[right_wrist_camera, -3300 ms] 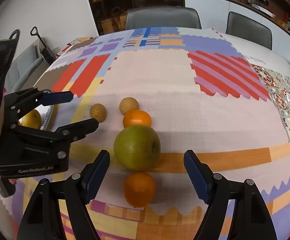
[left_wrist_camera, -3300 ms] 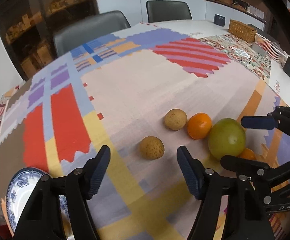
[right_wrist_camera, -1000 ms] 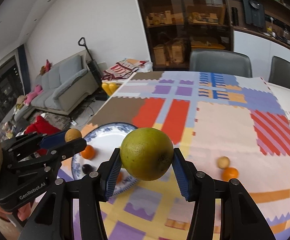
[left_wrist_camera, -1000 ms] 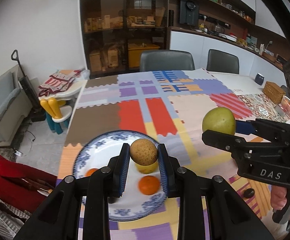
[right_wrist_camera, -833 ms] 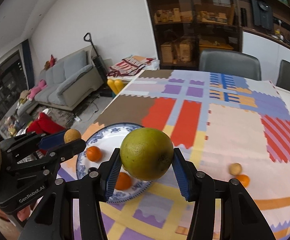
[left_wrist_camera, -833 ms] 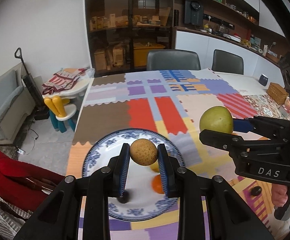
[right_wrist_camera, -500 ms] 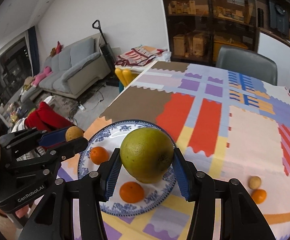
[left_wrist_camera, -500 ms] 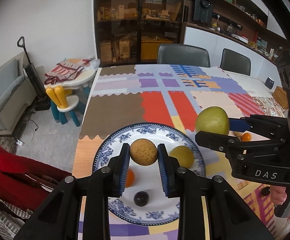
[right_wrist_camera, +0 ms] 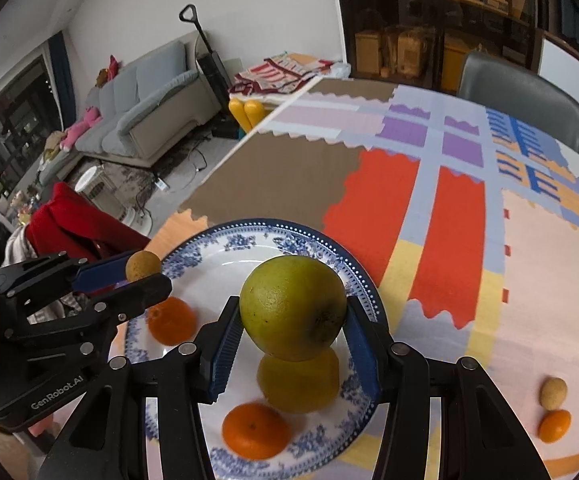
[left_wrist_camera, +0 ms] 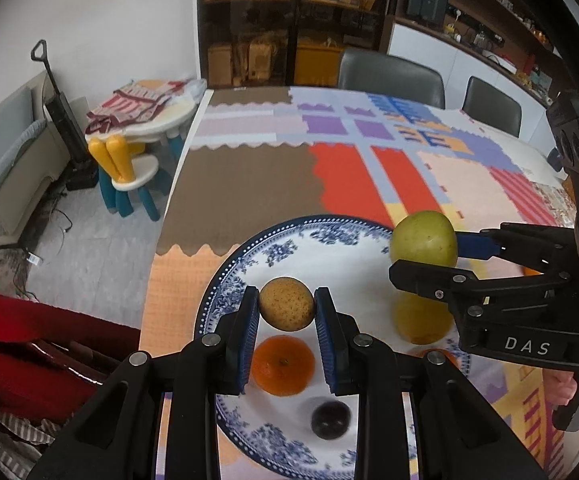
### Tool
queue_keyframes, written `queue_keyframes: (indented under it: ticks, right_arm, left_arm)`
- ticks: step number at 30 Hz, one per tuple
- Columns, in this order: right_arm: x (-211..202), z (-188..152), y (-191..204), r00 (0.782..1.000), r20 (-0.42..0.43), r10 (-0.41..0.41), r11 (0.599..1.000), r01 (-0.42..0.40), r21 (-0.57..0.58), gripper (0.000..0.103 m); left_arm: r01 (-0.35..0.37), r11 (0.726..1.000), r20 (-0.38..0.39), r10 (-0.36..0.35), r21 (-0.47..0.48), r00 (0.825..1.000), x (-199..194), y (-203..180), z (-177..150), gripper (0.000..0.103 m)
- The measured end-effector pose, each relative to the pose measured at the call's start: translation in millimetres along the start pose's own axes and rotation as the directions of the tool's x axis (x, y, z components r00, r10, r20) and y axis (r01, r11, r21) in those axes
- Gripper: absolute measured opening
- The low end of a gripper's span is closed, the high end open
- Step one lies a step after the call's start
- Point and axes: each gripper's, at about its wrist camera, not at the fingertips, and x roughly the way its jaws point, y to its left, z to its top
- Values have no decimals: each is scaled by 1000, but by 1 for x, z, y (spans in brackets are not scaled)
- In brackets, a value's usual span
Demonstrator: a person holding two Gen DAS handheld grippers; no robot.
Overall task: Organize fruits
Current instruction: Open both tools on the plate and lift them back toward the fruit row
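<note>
We hold one gripper in each hand, and both are up above the blue and white plate (left_wrist_camera: 249,264). Our left gripper (left_wrist_camera: 287,310) squeezes a small brown fruit (left_wrist_camera: 286,309) between its two blue pads, closed snug on it. Our right gripper (right_wrist_camera: 291,316) squeezes a big green fruit (right_wrist_camera: 292,307) the same way, with its pads spread wide to fit it.

The plate sits on the colorful tablecloth (right_wrist_camera: 449,200) near the table's edge. Inside the plate we see fruit. In the left wrist view, an orange (left_wrist_camera: 283,364) lies under the brown fruit, a small dark fruit (left_wrist_camera: 330,420) lies at 5 o'clock from the orange, and a yellow fruit (left_wrist_camera: 421,316) lies at 3 o'clock, partly hidden by the right gripper. In the right wrist view, the yellow fruit (right_wrist_camera: 299,384) sits right below the green one, a second orange (right_wrist_camera: 256,431) lies at 7 o'clock from it, and the first orange (right_wrist_camera: 171,321) lies at 10 o'clock.

Two fruits are not in the plate. A small tan fruit (right_wrist_camera: 553,393) and a little orange (right_wrist_camera: 555,425) lie touching on the cloth, well apart from the plate, at 3 o'clock.
</note>
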Motion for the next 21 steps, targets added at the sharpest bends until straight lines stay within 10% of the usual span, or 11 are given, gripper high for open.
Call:
queue_keyframes:
  ticks: [21]
  right_arm:
    - [39,5,-8,998,-68,0,1000,1,20,53]
  left_arm:
    - [-2,1000,-91,1,-5,996,39,5,2,41]
